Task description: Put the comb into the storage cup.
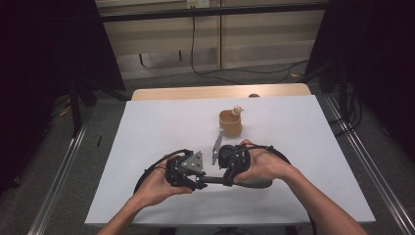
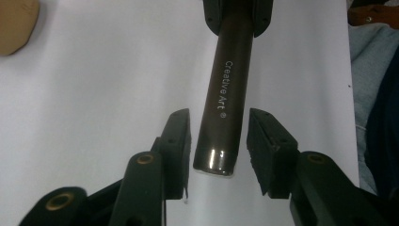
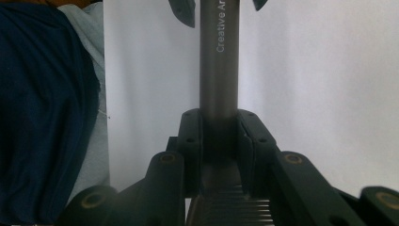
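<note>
Over white table (image 1: 147,127), tube (image 2: 225,99) lies crosswise between claws.

a dark brown-grey tube (image 2: 223,96) printed "creative art" in white runs from the top centre of the left gripper view down to its glossy flat end at mid-frame. in the high view it lies level, low and central.

**A lab recording rig**

A white-covered table (image 1: 147,147) stands on grey carpet between metal floor rails (image 1: 58,171), flanked by black curtains (image 1: 44,49). Beyond its far edge, cables (image 1: 235,71) trail along a bare panelled wall (image 1: 254,39).
</note>
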